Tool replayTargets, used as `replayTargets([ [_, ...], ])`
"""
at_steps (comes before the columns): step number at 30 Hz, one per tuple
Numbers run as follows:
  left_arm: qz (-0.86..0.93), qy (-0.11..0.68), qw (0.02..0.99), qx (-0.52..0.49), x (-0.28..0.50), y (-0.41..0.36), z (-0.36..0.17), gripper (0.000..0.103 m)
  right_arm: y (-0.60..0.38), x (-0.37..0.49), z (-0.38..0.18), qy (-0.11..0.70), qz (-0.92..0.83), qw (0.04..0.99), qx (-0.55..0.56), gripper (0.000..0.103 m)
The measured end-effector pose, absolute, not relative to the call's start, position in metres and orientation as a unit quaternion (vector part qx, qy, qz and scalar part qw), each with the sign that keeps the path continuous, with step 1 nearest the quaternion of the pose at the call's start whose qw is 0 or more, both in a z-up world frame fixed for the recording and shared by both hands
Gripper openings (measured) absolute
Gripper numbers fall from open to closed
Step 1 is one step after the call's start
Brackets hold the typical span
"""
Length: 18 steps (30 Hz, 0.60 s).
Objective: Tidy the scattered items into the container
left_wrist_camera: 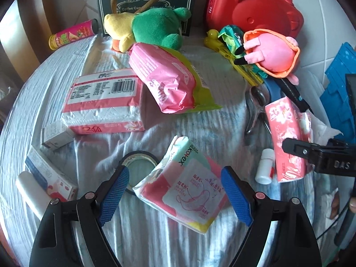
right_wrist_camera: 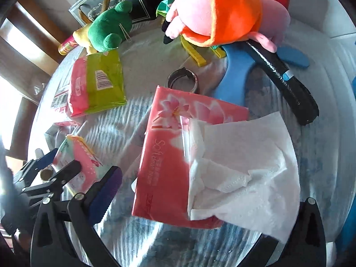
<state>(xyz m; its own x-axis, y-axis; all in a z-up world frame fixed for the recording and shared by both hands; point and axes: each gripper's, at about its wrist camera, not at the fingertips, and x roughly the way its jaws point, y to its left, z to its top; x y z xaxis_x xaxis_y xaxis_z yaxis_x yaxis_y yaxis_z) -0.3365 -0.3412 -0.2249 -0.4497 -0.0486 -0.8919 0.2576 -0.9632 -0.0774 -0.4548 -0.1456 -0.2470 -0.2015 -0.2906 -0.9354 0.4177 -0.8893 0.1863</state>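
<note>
My left gripper (left_wrist_camera: 175, 194) is open, its blue pads on either side of a pink and white Kotex pad pack (left_wrist_camera: 184, 184) lying on the white cloth. My right gripper (right_wrist_camera: 200, 198) is open around a pink soft tissue pack (right_wrist_camera: 169, 155) with a loose white tissue (right_wrist_camera: 244, 169) hanging out; its right finger is hidden under the tissue. The same tissue pack (left_wrist_camera: 287, 140) shows in the left wrist view, with the right gripper (left_wrist_camera: 316, 155) at its side. The Kotex pack (right_wrist_camera: 75, 155) and the left gripper (right_wrist_camera: 55, 173) show at the left of the right wrist view.
On the cloth lie a large tissue pack (left_wrist_camera: 104, 102), a pink and green wipes pack (left_wrist_camera: 171, 82), a green plush (left_wrist_camera: 155, 26), a pink plush (left_wrist_camera: 271, 53), a tape roll (left_wrist_camera: 138, 166), a white bottle (left_wrist_camera: 264, 166), small boxes (left_wrist_camera: 51, 178), a red case (left_wrist_camera: 251, 9) and a blue basket (left_wrist_camera: 342, 89).
</note>
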Motion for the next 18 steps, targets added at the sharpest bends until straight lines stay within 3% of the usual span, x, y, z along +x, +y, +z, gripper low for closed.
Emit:
replayTargets([
  [6,-0.844,0.112,0.116,0.512,-0.320,-0.352,-0.209,0.085,-0.164,-0.461,-0.263,0.117,-0.781,0.181,0.587,0.103],
  [7,-0.843,0.115,0.120,0.512,-0.316,-0.354,-0.208,0.085,-0.164,-0.458,-0.267,0.126,-0.778,0.182,0.588,0.096],
  [9,-0.840,0.117,0.122,0.516,-0.308,-0.353,-0.211,0.085,-0.157,-0.453,-0.266,0.121,-0.784,0.181,0.581,0.087],
  [18,-0.826,0.176,0.094,0.527,-0.327,-0.336,-0.248,0.085,-0.121,-0.450,-0.267,0.073,-0.781,0.184,0.592,0.087],
])
